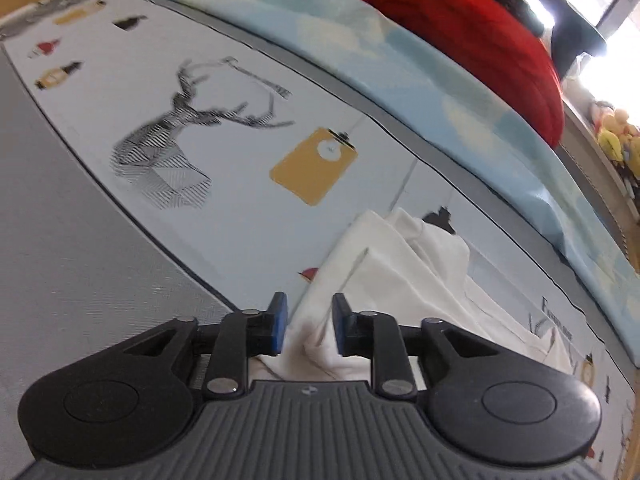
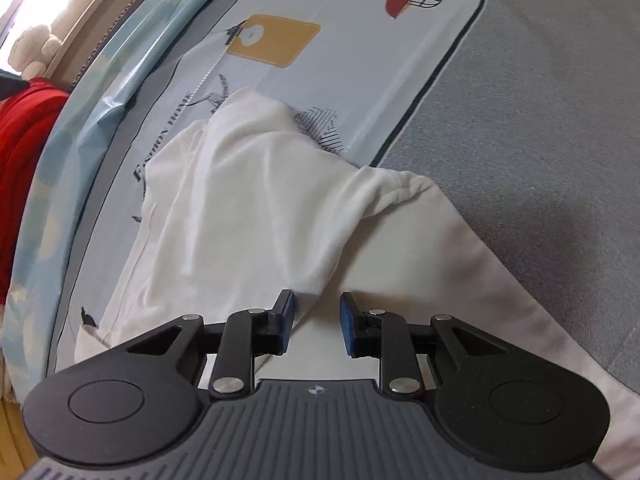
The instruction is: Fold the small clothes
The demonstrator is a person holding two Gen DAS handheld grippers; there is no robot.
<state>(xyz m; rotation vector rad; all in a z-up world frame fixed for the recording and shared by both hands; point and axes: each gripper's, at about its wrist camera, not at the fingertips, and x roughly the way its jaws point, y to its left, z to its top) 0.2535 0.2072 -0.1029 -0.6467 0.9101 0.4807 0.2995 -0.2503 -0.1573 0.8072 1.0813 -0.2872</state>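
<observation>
Ahead of left tongs: we see our left gripper [image 1: 307, 330] pointing down at the printed sheet [image 1: 248, 184], its blue pads parted with a gap between them.
Left tongs state: spread a little; white cloth shows in the gap, but we see no pad pressing on it.
White garment, left view: the white garment [image 1: 404, 276] lies rumpled just past the pads and off to their right.
Print beyond left tongs: a striped stag head [image 1: 168, 152] far ahead to the left, a mustard clipboard [image 1: 314, 166] straight ahead.
Writing, left view: dark letters to the right of the garment, too blurred for us to read.
Far edge: a red knit [image 1: 472, 36] on a pale blue blanket [image 1: 360, 40].
Ahead of right tongs: our right gripper [image 2: 318, 326] hovers over the garment [image 2: 248, 200].
Right tongs state: spread a little, nothing pinched.
Writing, right view: we read "FASHION HOME" [image 2: 158, 150] left of the garment.
</observation>
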